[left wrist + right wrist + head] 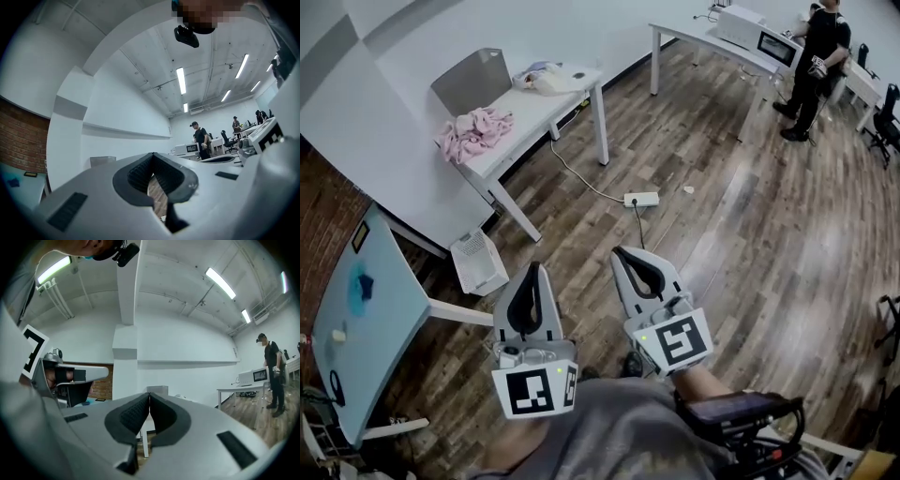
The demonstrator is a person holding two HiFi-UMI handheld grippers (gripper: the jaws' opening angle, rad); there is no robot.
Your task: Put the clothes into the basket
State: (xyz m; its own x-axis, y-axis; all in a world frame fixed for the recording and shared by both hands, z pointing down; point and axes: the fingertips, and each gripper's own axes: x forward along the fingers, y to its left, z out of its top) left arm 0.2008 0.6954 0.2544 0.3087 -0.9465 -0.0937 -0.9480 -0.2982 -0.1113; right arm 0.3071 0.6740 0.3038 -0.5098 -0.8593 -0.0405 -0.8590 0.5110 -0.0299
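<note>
A pile of pink clothes (474,132) lies on a white table (514,133) at the far left. Behind the pile stands a grey basket (472,81), and a second, pale bundle of cloth (547,80) lies at the table's far end. My left gripper (532,269) and right gripper (624,252) are held side by side close to my body, over the wooden floor and well short of the table. Both are shut with nothing between the jaws, as the left gripper (152,155) and right gripper (149,394) views show. The basket (158,390) shows small just beyond the right jaws.
A power strip (641,199) with its cable lies on the floor between me and the table. A white slotted bin (478,262) stands by the table leg. A pale blue table (366,319) is at my left. A person (814,58) stands by desks at the far right.
</note>
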